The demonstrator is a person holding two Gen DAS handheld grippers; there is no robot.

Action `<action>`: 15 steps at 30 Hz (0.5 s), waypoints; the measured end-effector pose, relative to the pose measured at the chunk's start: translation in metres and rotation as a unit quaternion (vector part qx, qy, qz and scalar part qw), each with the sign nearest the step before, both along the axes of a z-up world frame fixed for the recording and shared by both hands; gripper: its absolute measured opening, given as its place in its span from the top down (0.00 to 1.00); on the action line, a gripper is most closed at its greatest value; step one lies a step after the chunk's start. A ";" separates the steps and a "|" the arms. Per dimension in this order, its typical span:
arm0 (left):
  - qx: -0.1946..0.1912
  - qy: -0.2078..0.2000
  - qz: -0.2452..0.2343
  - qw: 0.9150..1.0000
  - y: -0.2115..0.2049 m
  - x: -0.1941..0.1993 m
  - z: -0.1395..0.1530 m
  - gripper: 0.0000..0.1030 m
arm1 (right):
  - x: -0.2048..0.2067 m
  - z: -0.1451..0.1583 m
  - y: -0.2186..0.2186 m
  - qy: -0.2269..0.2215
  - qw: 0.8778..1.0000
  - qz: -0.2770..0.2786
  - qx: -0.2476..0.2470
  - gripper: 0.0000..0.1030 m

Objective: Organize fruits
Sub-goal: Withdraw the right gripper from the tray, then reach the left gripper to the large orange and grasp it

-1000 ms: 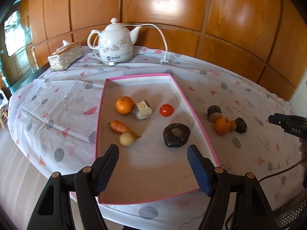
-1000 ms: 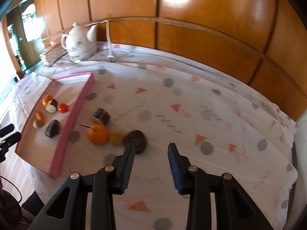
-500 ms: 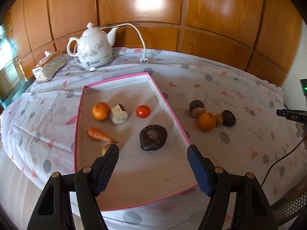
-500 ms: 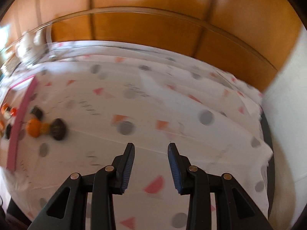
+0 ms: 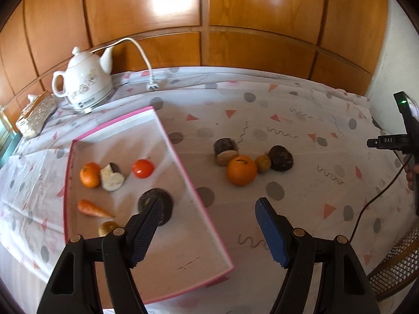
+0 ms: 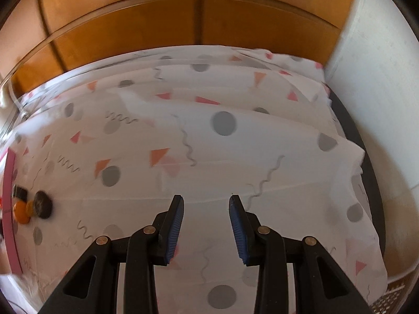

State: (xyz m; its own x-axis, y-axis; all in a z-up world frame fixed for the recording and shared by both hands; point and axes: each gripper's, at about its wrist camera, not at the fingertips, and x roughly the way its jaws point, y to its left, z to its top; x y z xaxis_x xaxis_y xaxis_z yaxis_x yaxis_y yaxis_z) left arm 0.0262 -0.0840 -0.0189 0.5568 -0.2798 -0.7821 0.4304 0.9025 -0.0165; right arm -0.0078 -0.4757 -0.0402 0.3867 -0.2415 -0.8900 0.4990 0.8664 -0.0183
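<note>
A pink-rimmed tray (image 5: pixel 192 183) holds a small orange (image 5: pixel 89 174), a white-and-dark chunk (image 5: pixel 112 177), a tomato (image 5: pixel 142 168), a carrot (image 5: pixel 93 208), a dark round piece (image 5: pixel 157 200) and a yellowish ball (image 5: pixel 107 228). Right of the tray, on the cloth, lie a large orange (image 5: pixel 241 170), a dark stub (image 5: pixel 225 151), a small brownish fruit (image 5: pixel 263 163) and a dark lump (image 5: pixel 281 157). My left gripper (image 5: pixel 209 204) is open and empty, hovering over the tray's right rim. My right gripper (image 6: pixel 207 198) hangs over bare cloth, jaws narrowly apart and empty; the loose orange (image 6: pixel 21 210) sits far to its left.
A white kettle (image 5: pixel 83 89) with a trailing cord and plug stands at the back left beside a patterned box (image 5: pixel 34 116). Wooden panelling backs the table. The right hand's device (image 5: pixel 403 141) shows at the right edge. A white wall (image 6: pixel 379 78) and the table's edge are at the right.
The left gripper's view slid right, from the tray's middle to its right rim. The right gripper swung right, away from the loose fruits, which now sit at its far left. Neither gripper's jaws changed.
</note>
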 end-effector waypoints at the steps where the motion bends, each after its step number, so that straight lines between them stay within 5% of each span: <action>1: 0.000 0.001 -0.003 1.000 -0.003 0.001 0.000 0.28 | -0.001 -0.001 -0.004 0.001 1.000 -0.011 0.002 0.65; 10: 0.002 0.019 -0.022 1.000 -0.028 0.014 -0.009 0.29 | -0.014 0.002 -0.031 -0.008 0.997 -0.072 0.018 0.64; 15: 0.003 0.032 -0.035 0.999 -0.043 0.027 -0.018 0.39 | -0.021 0.002 -0.044 -0.022 0.994 -0.107 0.028 0.61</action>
State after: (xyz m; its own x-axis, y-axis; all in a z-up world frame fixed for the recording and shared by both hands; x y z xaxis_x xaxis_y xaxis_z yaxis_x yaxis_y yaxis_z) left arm 0.0531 -0.1266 -0.0364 0.4847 -0.3109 -0.8176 0.4901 0.8707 -0.0405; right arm -0.0286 -0.5195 -0.0378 0.3704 -0.2729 -0.8879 0.6716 0.7390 0.0530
